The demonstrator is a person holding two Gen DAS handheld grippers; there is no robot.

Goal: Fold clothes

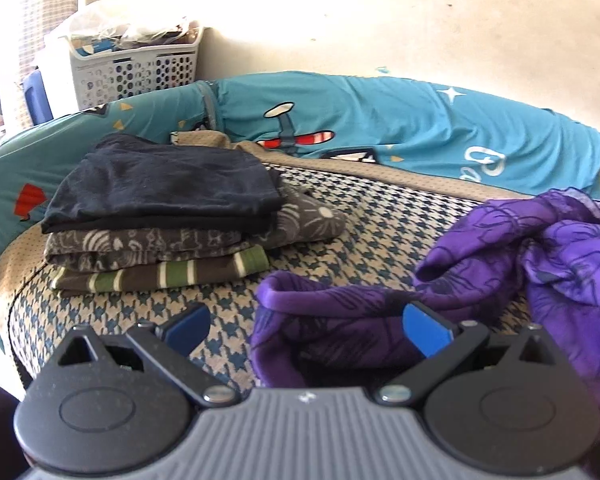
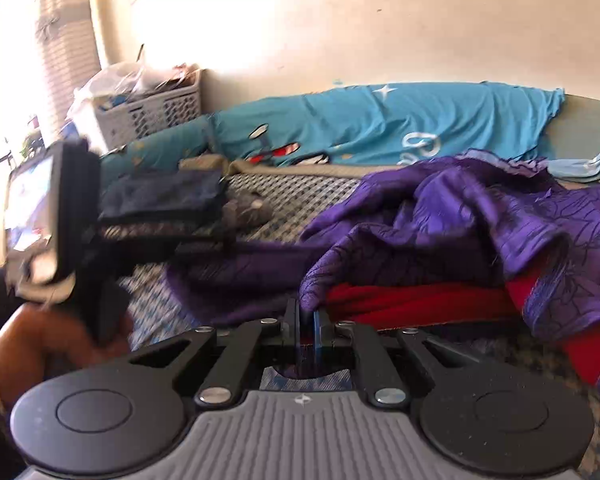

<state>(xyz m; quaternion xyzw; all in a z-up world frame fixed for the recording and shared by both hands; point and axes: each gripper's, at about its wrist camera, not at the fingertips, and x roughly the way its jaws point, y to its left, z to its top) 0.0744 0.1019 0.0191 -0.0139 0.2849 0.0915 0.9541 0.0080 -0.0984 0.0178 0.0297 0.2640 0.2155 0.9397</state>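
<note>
A purple patterned garment (image 1: 520, 264) lies crumpled on the houndstooth bedspread (image 1: 372, 216). My left gripper (image 1: 306, 330) is open just over its near edge, one blue pad (image 1: 424, 332) above the cloth, the other pad (image 1: 186, 328) over the bedspread. In the right wrist view the purple garment (image 2: 480, 216) is heaped over red fabric (image 2: 420, 300). My right gripper (image 2: 307, 320) is shut on a purple corner. The left gripper's body (image 2: 60, 216) shows blurred at the left. A stack of folded clothes (image 1: 164, 216) sits to the left.
A teal printed sheet (image 1: 380, 120) covers a pillow along the wall. A white laundry basket (image 1: 136, 68) full of items stands beyond the bed's far left corner. A person's arm (image 2: 40, 340) shows at the lower left of the right wrist view.
</note>
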